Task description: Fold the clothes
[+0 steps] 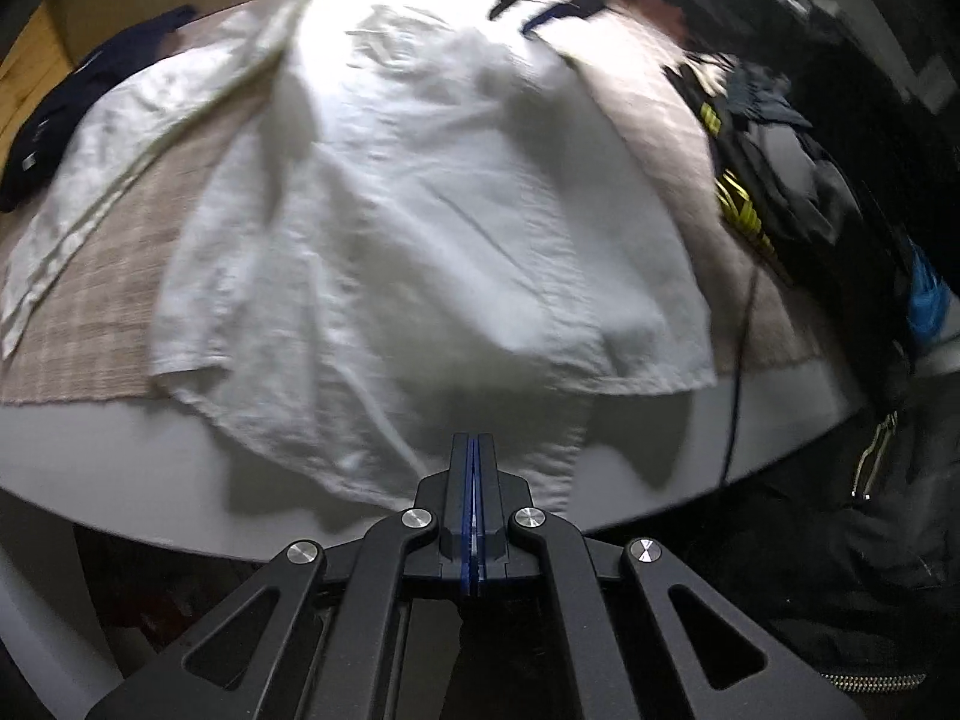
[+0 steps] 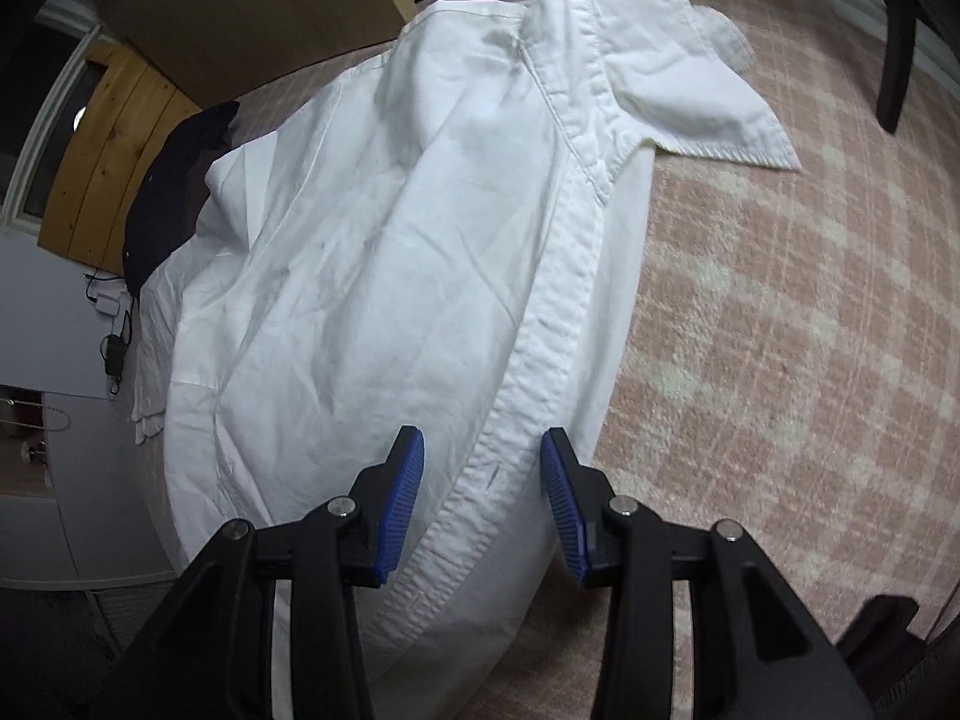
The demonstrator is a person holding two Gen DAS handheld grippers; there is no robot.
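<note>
A white button-up shirt (image 1: 420,198) lies spread over a beige plaid cloth (image 1: 90,312) on a white table (image 1: 120,456). My left gripper (image 1: 474,441) is at the shirt's near hem with its fingers pressed together. The hem looks pinched between them and raised a little off the table edge. In the right wrist view the same shirt (image 2: 360,276) lies with its collar (image 2: 648,60) far away. My right gripper (image 2: 482,441) stands open, and its blue pads (image 2: 402,498) straddle the button placket (image 2: 540,330) low over the fabric.
A dark navy garment (image 1: 60,114) lies at the table's far left, also visible as a dark garment (image 2: 174,180). A heap of dark clothes (image 1: 780,150) fills the right side. A thin cable (image 1: 738,360) crosses the cloth. A person's dark zipped jacket (image 1: 870,510) is near right. A dark chair leg (image 2: 897,60) stands behind.
</note>
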